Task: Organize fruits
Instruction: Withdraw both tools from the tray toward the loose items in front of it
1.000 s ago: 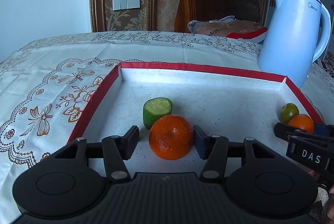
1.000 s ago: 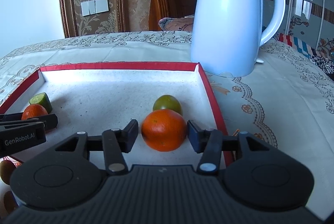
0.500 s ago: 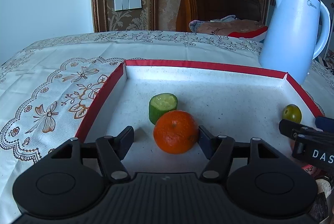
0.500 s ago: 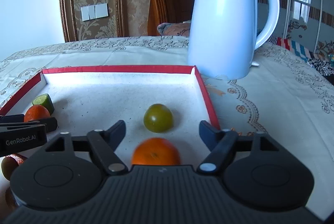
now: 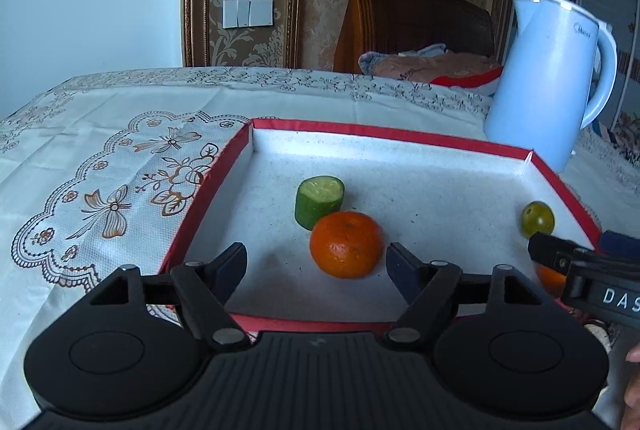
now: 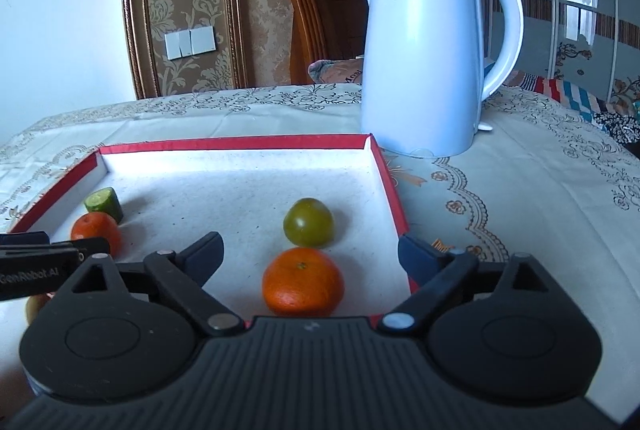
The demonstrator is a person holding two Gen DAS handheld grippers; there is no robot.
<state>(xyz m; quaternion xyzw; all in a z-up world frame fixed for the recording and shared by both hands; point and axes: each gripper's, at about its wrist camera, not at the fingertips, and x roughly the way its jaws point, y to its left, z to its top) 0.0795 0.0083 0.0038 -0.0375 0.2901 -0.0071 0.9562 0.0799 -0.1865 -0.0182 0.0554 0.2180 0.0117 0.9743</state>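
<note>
A red-rimmed white tray holds the fruit. One orange rests on its floor in front of a cut cucumber piece. My left gripper is open around that orange, its jaws opening and neither pad pressing on it. In the right wrist view a second orange lies in front of a green round fruit. My right gripper is open, its jaws opening wide on either side of the second orange without touching it. Each gripper also shows at the edge of the other's view.
A pale blue kettle stands on the tablecloth just past the tray's far right corner. A brownish fruit lies outside the tray at the near left. A wooden chair back rises behind the table.
Both pairs of jaws have spread away from their oranges, which now lie free on the tray floor. Both grippers have drawn back toward the tray's near edge.
</note>
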